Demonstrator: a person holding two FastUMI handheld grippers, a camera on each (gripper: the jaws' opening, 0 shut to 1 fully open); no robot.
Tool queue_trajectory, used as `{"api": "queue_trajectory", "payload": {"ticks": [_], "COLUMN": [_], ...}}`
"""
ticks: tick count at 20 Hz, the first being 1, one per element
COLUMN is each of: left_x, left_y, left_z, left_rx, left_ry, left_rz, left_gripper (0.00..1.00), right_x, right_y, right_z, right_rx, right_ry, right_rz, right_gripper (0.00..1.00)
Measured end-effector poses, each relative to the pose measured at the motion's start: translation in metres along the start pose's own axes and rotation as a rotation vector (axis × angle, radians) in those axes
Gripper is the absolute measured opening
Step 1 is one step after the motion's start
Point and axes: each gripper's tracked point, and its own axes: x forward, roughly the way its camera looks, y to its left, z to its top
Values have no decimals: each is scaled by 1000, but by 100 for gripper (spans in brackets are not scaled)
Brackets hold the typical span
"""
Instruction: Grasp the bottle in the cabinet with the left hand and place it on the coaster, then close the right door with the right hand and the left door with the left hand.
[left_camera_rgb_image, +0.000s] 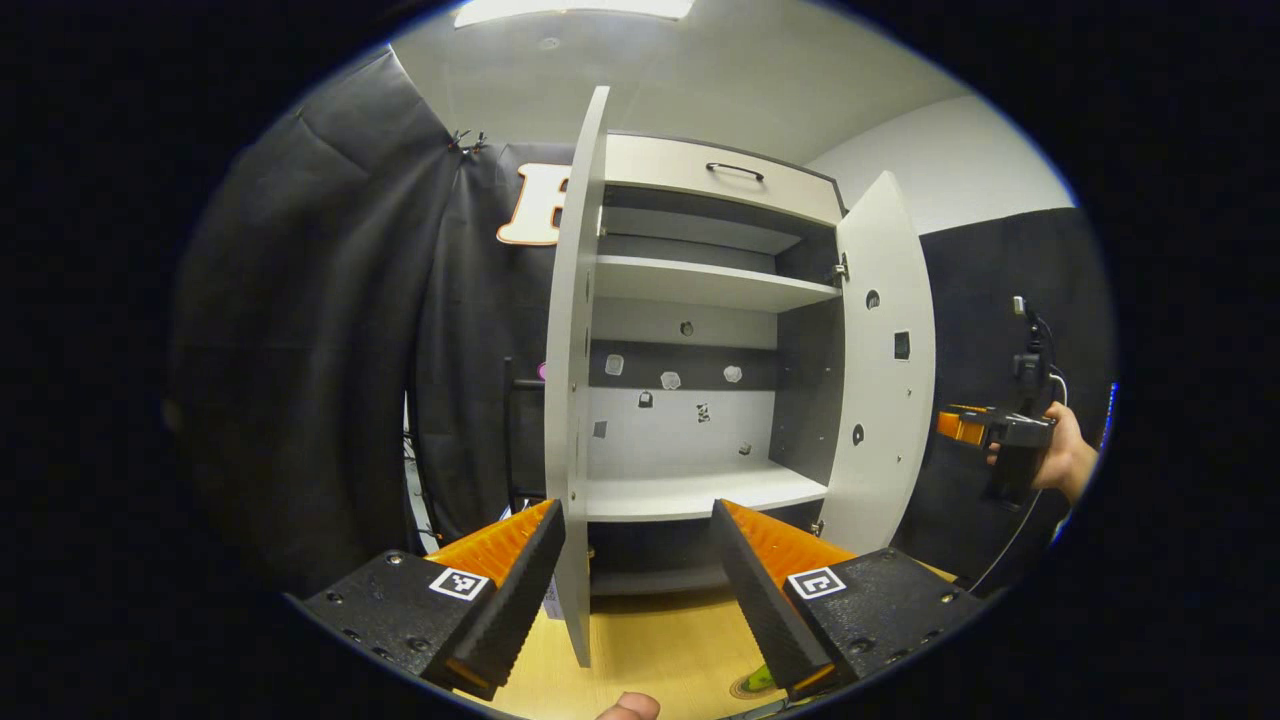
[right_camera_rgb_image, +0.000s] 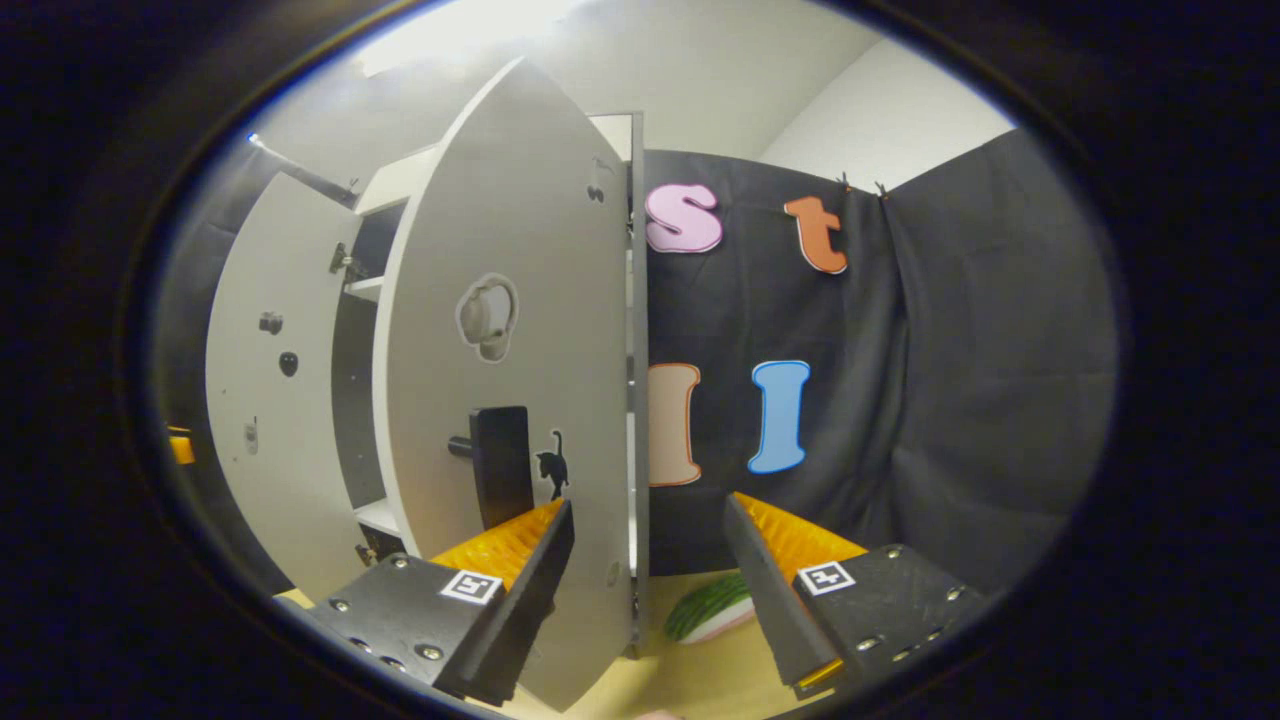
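Left hand-held gripper (left_camera_rgb_image: 638, 520): fingers spread wide, nothing between them, pointing into the cabinet; the edge of the left door sits just inside its left finger.
Right hand-held gripper (right_camera_rgb_image: 648, 520): fingers spread, empty, the edge of the right door standing between them; in the left gripper view it (left_camera_rgb_image: 962, 424) is held by a hand (left_camera_rgb_image: 1065, 455) to the right of the cabinet.
Left door (left_camera_rgb_image: 572, 400): pale grey, open, seen edge-on.
Right door (right_camera_rgb_image: 505, 380): pale grey, open, with a dark handle (right_camera_rgb_image: 498, 465) and a small cat sticker.
Cabinet (left_camera_rgb_image: 700, 290): pale shelves, dark side walls, small stickers on the back panel, a drawer with a dark handle on top.
Bottle: cannot tell where it is.
Surface (left_camera_rgb_image: 660, 650): light wood, below the cabinet.
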Motion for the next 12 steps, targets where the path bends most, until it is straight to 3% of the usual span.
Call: {"api": "queue_trajectory", "payload": {"ticks": [7, 10, 12], "left_x": [4, 1, -3], "left_y": [29, 45, 56], "left_z": [-1, 0, 2], "left_rx": [-30, -5, 15], "left_ry": [-4, -7, -16], "left_rz": [61, 90, 107], "left_gripper": [95, 93, 96], "right_x": [17, 24, 31], "right_y": [43, 58, 67], "right_z": [-4, -4, -8], "right_rx": [34, 46, 43], "right_ry": [4, -1, 3], "right_rz": [58, 87, 98], "right_gripper": [89, 93, 89]}}
